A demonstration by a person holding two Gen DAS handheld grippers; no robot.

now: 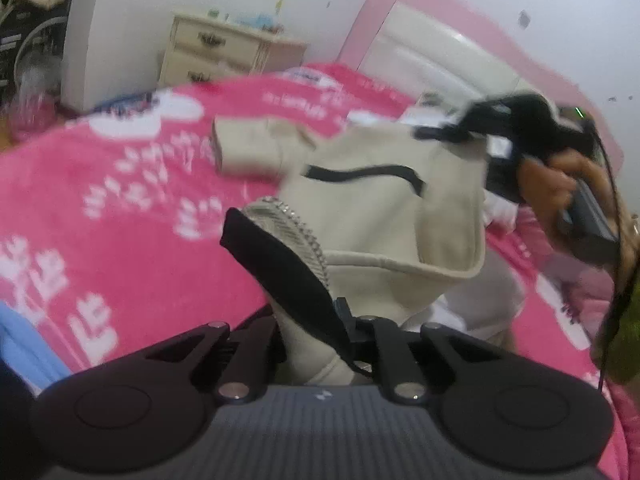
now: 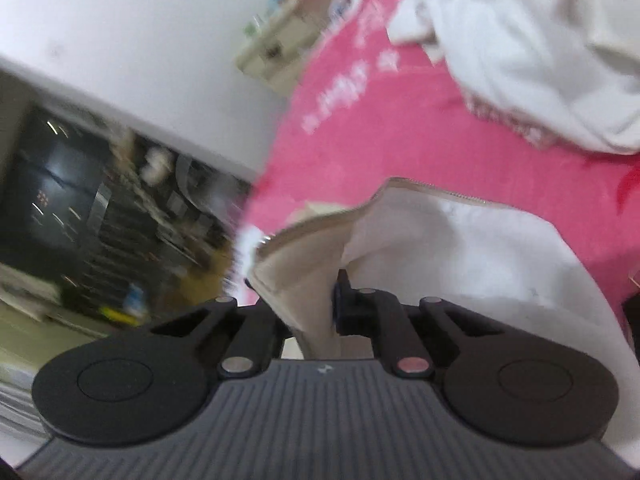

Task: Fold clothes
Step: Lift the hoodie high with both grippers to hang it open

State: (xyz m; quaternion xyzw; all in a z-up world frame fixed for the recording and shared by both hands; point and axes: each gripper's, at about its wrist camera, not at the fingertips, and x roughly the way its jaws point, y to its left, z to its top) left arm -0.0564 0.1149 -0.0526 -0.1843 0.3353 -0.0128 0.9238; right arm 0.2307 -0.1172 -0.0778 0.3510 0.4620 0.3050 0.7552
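A cream zip-up jacket point(image 1: 380, 208) with a black pocket zip and a black band hangs lifted over the pink bed. My left gripper point(image 1: 316, 320) is shut on its lower edge, where the black band and the metal zipper meet; cloth hides the fingertips. At the upper right of the left wrist view, a hand holds my right gripper point(image 1: 436, 134), which pinches the jacket's far edge. In the right wrist view my right gripper point(image 2: 312, 304) is shut on the jacket's zipper edge point(image 2: 304, 264), with the white lining point(image 2: 460, 248) spread to the right.
A pink blanket point(image 1: 120, 184) with white print covers the bed. Behind it stand a cream nightstand point(image 1: 216, 48) and a pink-and-white headboard point(image 1: 440, 52). Another white garment point(image 2: 540, 40) lies crumpled further up the bed. Dark shelving point(image 2: 100, 200) is off the bed's side.
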